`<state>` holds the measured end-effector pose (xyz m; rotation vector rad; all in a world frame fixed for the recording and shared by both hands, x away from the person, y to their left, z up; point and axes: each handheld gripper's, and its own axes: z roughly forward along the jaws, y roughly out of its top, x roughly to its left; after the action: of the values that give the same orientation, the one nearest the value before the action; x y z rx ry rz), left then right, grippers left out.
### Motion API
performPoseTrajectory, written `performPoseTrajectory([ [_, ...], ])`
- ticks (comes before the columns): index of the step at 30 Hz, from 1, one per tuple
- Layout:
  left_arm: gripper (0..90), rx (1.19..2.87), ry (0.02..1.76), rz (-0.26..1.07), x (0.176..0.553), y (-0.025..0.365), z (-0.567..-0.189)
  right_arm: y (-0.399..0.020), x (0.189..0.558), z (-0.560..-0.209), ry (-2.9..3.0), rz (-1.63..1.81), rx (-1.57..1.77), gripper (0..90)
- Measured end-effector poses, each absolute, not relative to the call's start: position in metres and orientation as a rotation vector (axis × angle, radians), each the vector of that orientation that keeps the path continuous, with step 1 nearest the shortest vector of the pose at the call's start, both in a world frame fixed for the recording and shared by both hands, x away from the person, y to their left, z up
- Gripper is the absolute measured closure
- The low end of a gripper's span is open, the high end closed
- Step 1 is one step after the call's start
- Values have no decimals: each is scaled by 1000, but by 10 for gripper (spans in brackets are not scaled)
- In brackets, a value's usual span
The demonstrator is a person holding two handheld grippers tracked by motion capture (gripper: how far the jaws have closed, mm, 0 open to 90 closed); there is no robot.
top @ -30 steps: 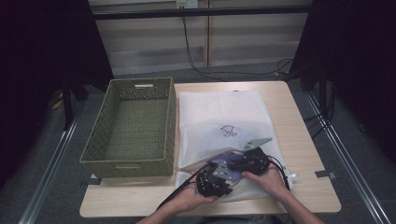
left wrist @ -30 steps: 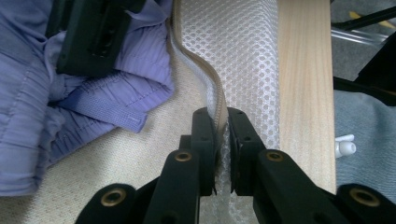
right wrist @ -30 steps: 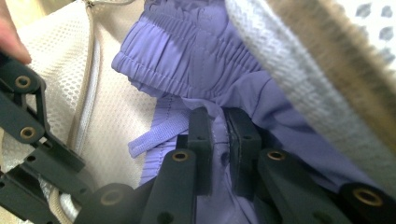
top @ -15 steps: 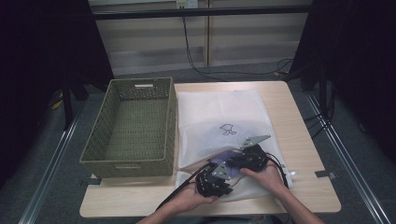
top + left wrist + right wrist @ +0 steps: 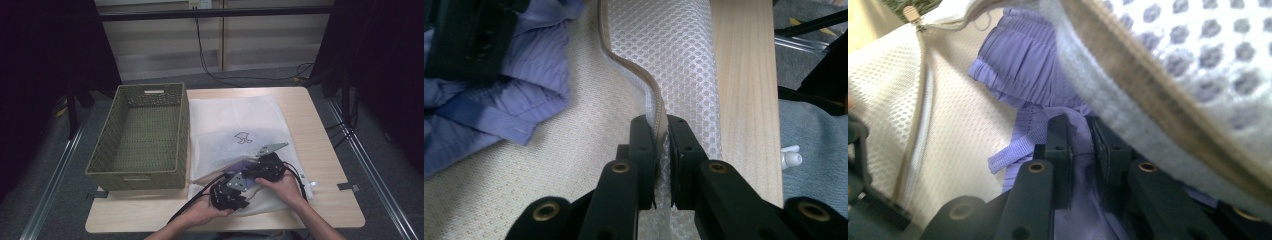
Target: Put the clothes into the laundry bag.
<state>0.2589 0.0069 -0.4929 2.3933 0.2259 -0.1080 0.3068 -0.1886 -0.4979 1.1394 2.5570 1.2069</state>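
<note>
We see a pale wooden table standing on grey floor, dark curtains flanking a light panelled wall where black cables hang.

White mesh bag, lilac garment, olive woven basket
</note>
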Motion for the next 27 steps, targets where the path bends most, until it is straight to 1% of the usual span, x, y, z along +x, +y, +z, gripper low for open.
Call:
performPoseTrajectory([
  [13, 833, 2397, 208, -90, 258, 6, -493, -184, 319, -497, 2534, 1206, 1170, 793],
  [14, 833, 2413, 197, -109, 259, 6, -491, -184, 320, -498, 2540, 1209, 1162, 792],
  [20, 833, 2399, 207, -114, 260, 6, -492, -182, 329, -500, 2522, 1222, 1176, 792],
  [23, 833, 2407, 208, -110, 260, 6, -492, -183, 332, -499, 2519, 1221, 1178, 793],
  [24, 833, 2438, 196, -120, 262, 7, -490, -182, 332, -499, 2515, 1216, 1179, 793],
  [27, 833, 2402, 208, -113, 260, 6, -492, -182, 334, -499, 2507, 1216, 1196, 794],
])
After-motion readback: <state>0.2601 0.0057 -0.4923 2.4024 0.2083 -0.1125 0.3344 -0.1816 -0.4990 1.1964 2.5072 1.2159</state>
